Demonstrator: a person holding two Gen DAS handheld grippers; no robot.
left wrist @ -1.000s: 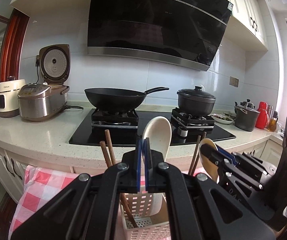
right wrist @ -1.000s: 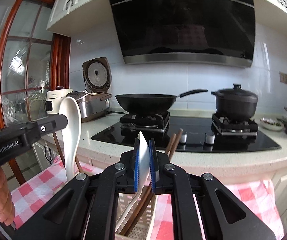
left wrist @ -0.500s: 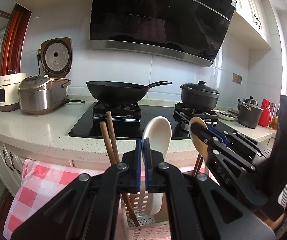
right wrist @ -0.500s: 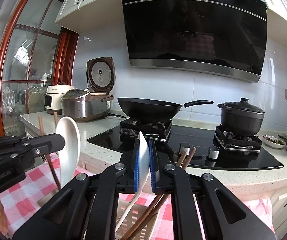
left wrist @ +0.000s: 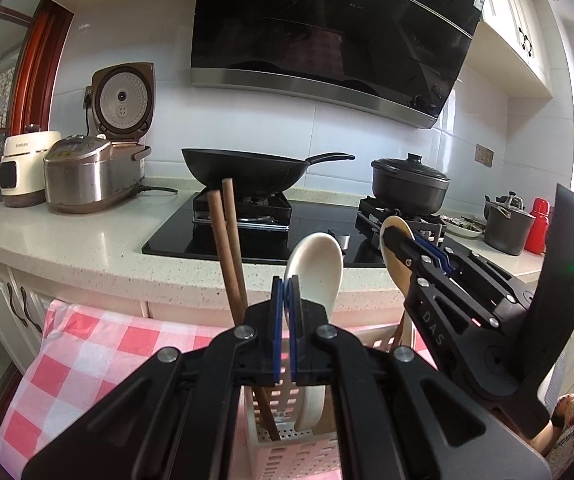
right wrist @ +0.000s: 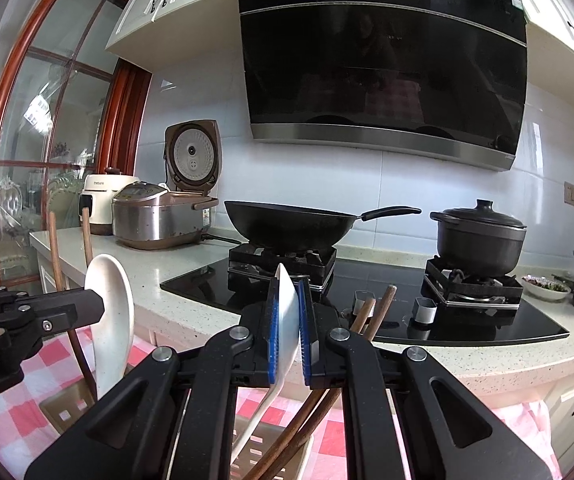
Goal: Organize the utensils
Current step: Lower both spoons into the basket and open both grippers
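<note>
Pinches the left spoon (left wrist: 315,264) by the rim of its white bowl with the left gripper (left wrist: 285,292), blue pads pressed nearly flat together. Clamps the right spoon (right wrist: 287,312) the same way in the right gripper (right wrist: 289,292), with the bowl edge-on between pads that stand slightly apart around it.

Grips high on the bowl, probably so that each handle hangs free below and can be steered into the pink basket (left wrist: 287,452). Shows the left spoon's handle already down inside that basket, beside 2 brown chopsticks (left wrist: 227,248) leaning in the same compartment. Shows the right spoon's handle slanting down toward the slotted basket wall (right wrist: 255,444), next to 2 more chopsticks (right wrist: 371,312). Cannot tell whether its tip has touched bottom.

Points both grippers close to level, tipped only a little downward, toward the stove. Holds them side by side, the right one angled in across the left wrist view, with the 2 spoons near each other but apart.

Keeps the basket on a pink checked cloth (left wrist: 87,360), in front of the speckled counter (left wrist: 87,248), where a black wok (left wrist: 243,168) and a lidded pot (left wrist: 409,184) sit on the burners.

Reads as the lowering step, with release yet to come. Risks a handle catching on the chopsticks.
</note>
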